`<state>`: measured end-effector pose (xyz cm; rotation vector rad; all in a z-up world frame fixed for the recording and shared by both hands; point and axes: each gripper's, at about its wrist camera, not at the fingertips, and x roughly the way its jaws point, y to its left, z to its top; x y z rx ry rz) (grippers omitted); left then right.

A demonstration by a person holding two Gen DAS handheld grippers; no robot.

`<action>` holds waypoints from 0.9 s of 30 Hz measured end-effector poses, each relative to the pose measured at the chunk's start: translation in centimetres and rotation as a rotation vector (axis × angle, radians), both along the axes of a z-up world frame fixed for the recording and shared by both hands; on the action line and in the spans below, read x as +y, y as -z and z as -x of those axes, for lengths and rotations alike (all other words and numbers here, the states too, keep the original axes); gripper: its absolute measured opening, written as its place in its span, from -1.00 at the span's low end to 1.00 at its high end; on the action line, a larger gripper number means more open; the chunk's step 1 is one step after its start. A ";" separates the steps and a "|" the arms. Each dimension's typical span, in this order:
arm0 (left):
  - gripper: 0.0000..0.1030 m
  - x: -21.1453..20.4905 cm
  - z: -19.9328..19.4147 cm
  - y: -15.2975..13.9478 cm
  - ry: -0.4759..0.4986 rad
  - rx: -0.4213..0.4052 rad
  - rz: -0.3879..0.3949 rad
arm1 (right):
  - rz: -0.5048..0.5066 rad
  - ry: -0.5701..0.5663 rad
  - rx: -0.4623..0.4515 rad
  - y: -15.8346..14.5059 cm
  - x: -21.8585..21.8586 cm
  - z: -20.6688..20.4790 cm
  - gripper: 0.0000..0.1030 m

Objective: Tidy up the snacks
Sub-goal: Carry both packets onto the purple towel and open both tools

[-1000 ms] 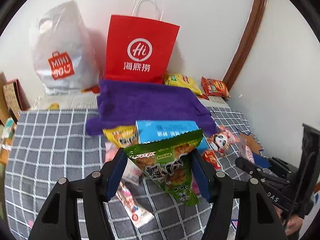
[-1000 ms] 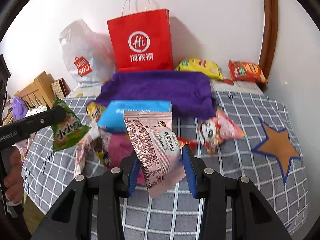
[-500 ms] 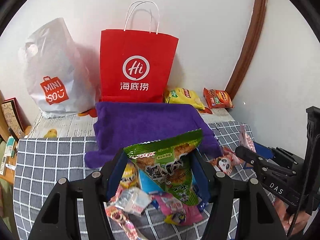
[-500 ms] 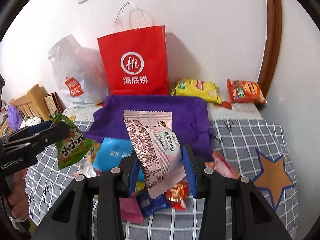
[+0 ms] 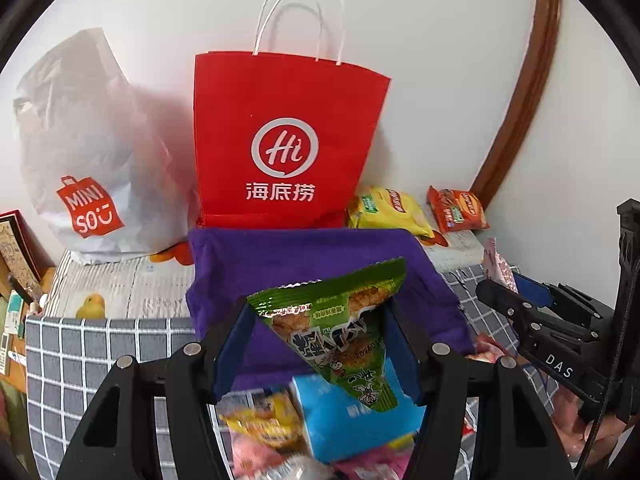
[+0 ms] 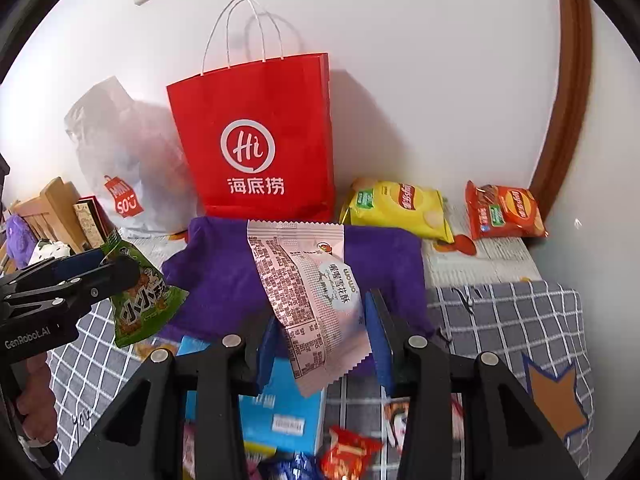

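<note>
My left gripper (image 5: pixel 316 344) is shut on a green snack packet (image 5: pixel 340 328), held above the near edge of a purple cloth (image 5: pixel 304 260). From the right wrist view the same left gripper (image 6: pixel 132 276) and green packet (image 6: pixel 140 300) show at the left. My right gripper (image 6: pixel 320 336) is shut on a pale pink snack packet (image 6: pixel 308 292), also over the purple cloth (image 6: pixel 224 276). A red paper bag (image 5: pixel 284 144) stands upright behind the cloth against the wall. The right gripper's fingers (image 5: pixel 516 304) enter the left wrist view from the right, with the pink packet (image 5: pixel 496 264) edge-on.
A white plastic shopping bag (image 5: pixel 84 160) sits left of the red bag. A yellow chip bag (image 6: pixel 400 208) and an orange chip bag (image 6: pixel 504 212) lie at the back right. A blue box (image 6: pixel 280 408) and several loose snacks lie on the checked tablecloth (image 6: pixel 500 320) below the grippers. Wooden items (image 6: pixel 52 204) stand at the left.
Both grippers have carried their packets away from the snack pile toward the purple cloth and the red bag, which now look larger and closer. The grips have not changed.
</note>
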<state>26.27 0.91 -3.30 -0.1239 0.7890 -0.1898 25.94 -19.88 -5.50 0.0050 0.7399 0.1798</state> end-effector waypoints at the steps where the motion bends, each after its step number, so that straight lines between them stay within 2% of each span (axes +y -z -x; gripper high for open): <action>1: 0.20 0.2 -0.6 0.2 -0.004 0.007 0.003 | 0.001 -0.001 0.000 0.2 0.0 -0.6 -0.21; 13: 0.20 2.5 -6.9 3.9 -0.041 0.077 -0.025 | 0.009 0.059 0.065 4.4 -1.7 -7.6 -0.21; 17: 0.20 2.3 -8.5 5.2 -0.032 0.101 -0.041 | 0.013 0.068 0.080 5.8 -2.2 -9.2 -0.21; 27: 0.20 2.1 -10.9 8.5 -0.029 0.181 -0.055 | 0.052 0.074 0.188 10.7 -1.8 -12.2 -0.21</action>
